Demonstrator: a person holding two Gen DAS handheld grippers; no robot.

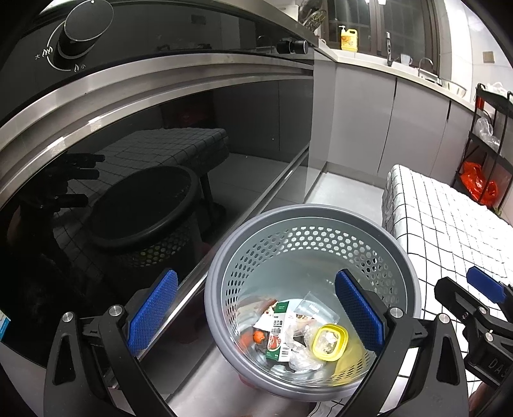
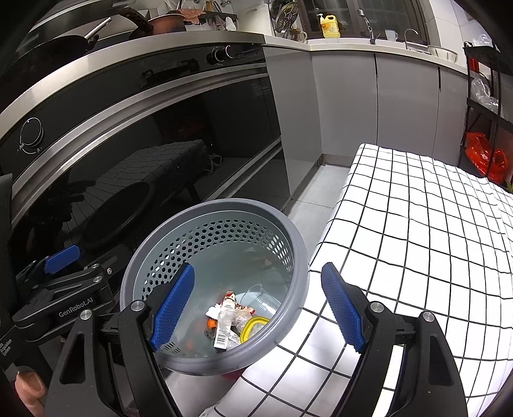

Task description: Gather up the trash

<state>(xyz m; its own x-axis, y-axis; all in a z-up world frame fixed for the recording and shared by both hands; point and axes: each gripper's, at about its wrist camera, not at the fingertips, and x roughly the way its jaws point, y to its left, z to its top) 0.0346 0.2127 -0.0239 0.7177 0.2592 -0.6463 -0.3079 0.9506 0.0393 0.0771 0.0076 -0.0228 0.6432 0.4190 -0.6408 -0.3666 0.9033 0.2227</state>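
Observation:
A grey perforated waste basket (image 1: 224, 266) stands on the floor between the oven and the table; it also shows in the right wrist view (image 2: 298, 253). Inside lie wrappers (image 1: 277, 333), clear plastic and a yellow-rimmed lid (image 1: 330, 341); the lid also shows in the right wrist view (image 2: 253, 325). My left gripper (image 1: 256, 308) is open and empty above the basket's left side. My right gripper (image 2: 258, 308) is open and empty above the basket's right rim. Each gripper appears in the other's view.
A black glass oven door (image 1: 144, 166) with a control knob (image 1: 83, 29) stands to the left. A table with a white checked cloth (image 2: 416, 240) is on the right. Grey cabinets, a yellow bottle (image 2: 330, 25) and a black rack with a red bag (image 2: 484, 157) stand behind.

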